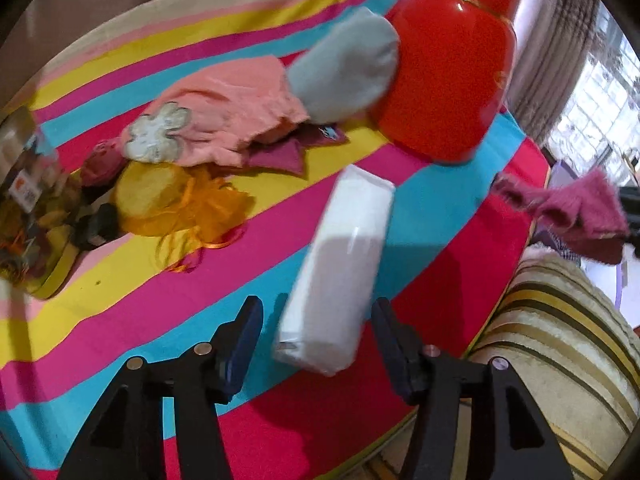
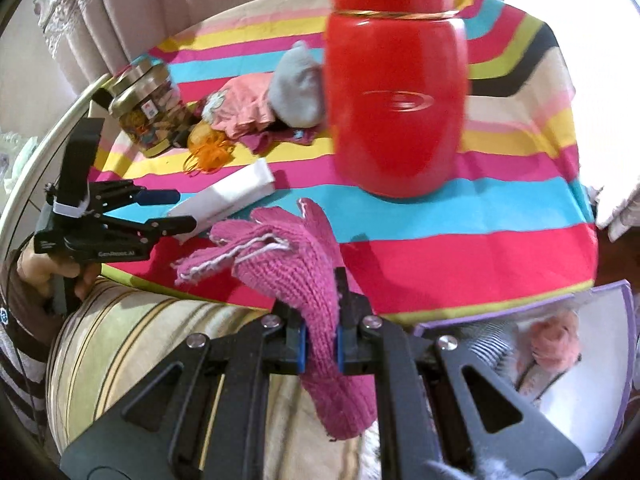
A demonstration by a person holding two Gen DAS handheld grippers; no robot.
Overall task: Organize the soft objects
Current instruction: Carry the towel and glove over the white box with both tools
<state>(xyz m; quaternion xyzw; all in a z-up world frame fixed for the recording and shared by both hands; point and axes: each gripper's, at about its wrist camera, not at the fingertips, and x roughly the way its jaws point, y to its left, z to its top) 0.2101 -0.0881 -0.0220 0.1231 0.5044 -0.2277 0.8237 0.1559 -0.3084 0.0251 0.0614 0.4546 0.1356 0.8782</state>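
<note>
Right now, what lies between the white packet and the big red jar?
In the right wrist view, only bare striped tablecloth separates the white packet from the red jar; the left wrist view agrees.

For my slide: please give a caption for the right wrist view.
Right gripper clamps pink knitted glove above striped tablecloth.

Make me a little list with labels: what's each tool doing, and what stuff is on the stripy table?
Right tool: shut on pink knitted glove
Left tool: open, white packet between its fingers, not gripped
Table: striped cloth
On table: red jar, grey-blue soft item, peach garment, orange mesh bag, glass jar
Beside table: box holding a pink plush toy
</note>
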